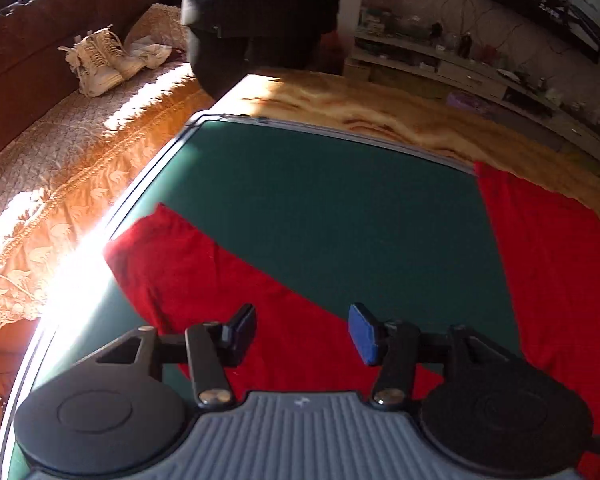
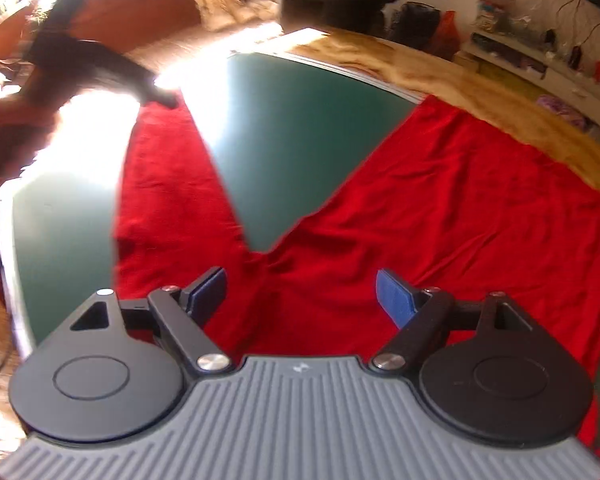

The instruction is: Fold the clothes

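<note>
Red trousers (image 2: pixel 440 208) spread flat on green table mat (image 1: pixel 320 208), legs splayed in a V. Left gripper (image 1: pixel 302 330) over the trousers' left leg, jaws partly apart, nothing between them. Right gripper (image 2: pixel 300 294) above the trousers' crotch, jaws wide, holding nothing, pads (image 2: pixel 394 298) clear of cloth.

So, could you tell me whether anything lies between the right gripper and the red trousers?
Nothing visible does: the right gripper hangs open directly above the red trousers, which lie spread on the green mat with no other object over them.
</note>
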Demonstrator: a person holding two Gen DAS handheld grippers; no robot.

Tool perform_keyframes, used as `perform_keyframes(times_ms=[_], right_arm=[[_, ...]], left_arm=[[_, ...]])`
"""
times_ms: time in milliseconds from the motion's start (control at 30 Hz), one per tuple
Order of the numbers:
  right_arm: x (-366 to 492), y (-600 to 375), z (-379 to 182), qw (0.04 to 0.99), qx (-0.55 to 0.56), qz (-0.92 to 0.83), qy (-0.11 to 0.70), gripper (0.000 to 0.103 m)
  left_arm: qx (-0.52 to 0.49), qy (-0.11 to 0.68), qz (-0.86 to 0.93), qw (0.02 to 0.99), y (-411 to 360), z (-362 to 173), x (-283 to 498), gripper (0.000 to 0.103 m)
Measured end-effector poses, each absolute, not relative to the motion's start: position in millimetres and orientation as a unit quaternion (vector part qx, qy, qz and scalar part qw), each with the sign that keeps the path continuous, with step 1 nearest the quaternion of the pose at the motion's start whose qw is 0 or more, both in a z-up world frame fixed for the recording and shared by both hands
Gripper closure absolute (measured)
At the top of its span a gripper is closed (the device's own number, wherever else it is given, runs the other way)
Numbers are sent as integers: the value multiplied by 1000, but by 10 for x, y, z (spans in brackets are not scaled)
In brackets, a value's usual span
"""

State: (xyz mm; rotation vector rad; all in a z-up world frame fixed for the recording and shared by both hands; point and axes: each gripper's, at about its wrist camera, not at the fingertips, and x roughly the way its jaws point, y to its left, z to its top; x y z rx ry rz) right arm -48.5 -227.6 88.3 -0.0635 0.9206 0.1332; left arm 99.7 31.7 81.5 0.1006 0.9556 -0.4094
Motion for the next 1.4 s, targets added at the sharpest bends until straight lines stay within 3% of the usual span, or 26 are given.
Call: perform_keyframes(times_ms=[267, 367, 667, 767, 933, 1067, 1233, 1400], right_arm=[[120, -2004, 306, 869, -78, 74, 482, 13], [210, -1918, 226, 873, -94, 63, 475, 11], [290, -1940, 282, 889, -97, 37, 447, 7], [151, -1987, 373, 883, -64, 59, 461, 7], [-69, -1788, 282, 867, -110, 72, 481, 7], [-159, -1794, 326, 876, -106, 33, 469, 7], [-1074, -2455, 687, 901, 2, 13, 435, 7], [-2021, -3148, 578, 876, 68, -18, 476, 6]], left_arm=[[124, 483, -327, 803, -610, 429, -380, 43], [174, 465, -327, 804, -711, 346, -586, 42], [188, 458, -328, 804, -687, 317, -815, 40], [187, 461, -326, 804, -678, 318, -837, 39], [182, 460, -320, 808, -641, 340, -869, 36], [166, 469, -322, 805, -613, 375, -898, 24], [94, 480, -326, 809, -483, 491, -868, 22], [107, 463, -369, 799, -712, 596, -970, 15]])
